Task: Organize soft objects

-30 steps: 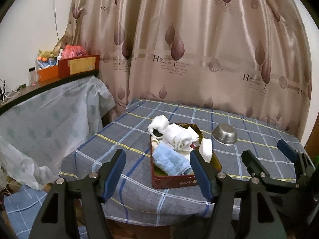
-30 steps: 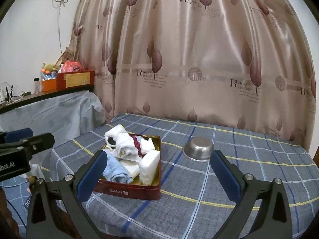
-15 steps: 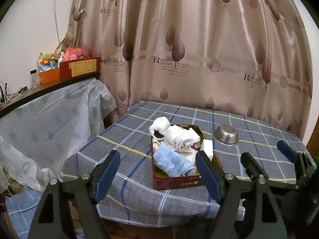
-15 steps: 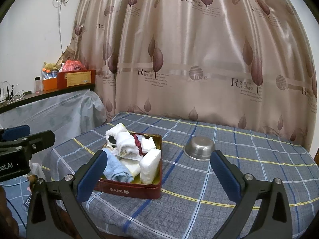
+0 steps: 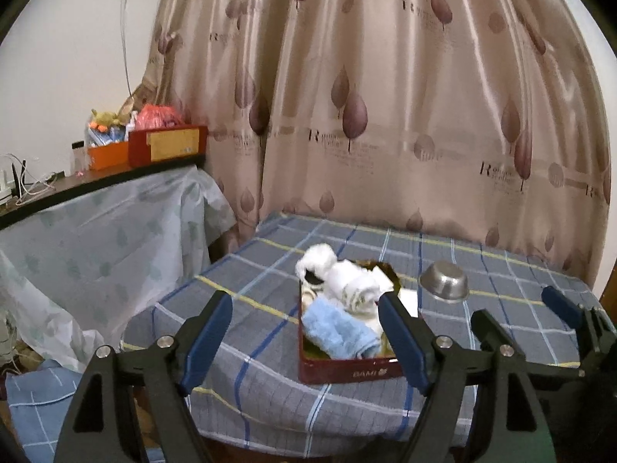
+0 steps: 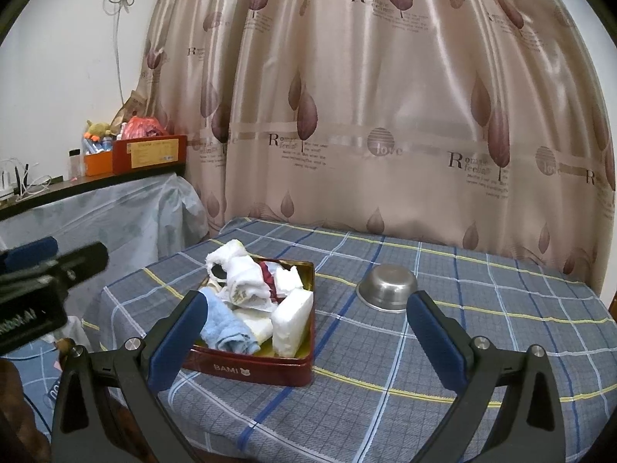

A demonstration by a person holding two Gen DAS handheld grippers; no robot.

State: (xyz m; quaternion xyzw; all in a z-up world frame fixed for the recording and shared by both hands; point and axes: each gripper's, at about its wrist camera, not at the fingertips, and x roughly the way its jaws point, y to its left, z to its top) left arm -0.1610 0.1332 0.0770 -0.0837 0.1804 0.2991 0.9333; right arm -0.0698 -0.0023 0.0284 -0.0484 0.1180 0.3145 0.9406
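A red tin [image 5: 347, 372] [image 6: 246, 366] stands on the checked tablecloth, packed with soft things. A light blue towel [image 5: 339, 332] [image 6: 227, 332] lies at its near end. Behind it are rolled white cloths [image 5: 354, 281] [image 6: 246, 274] and a dark red cloth [image 6: 268, 276], with a white foam block [image 6: 293, 320] upright at the right. My left gripper [image 5: 304, 305] hangs open short of the tin, nothing between its fingers. My right gripper [image 6: 308, 301] is open and empty too, to the right of the left one [image 6: 54, 254].
An upturned steel bowl [image 5: 443, 281] [image 6: 387, 285] sits on the table [image 6: 424, 347] right of the tin. A leaf-print curtain [image 6: 347, 115] hangs close behind. At the left, a plastic-draped counter [image 5: 96, 231] carries red and orange boxes [image 5: 166, 146].
My left gripper's jaws have spread wider and its view has tipped up slightly. The right gripper and everything in the tin have stayed put.
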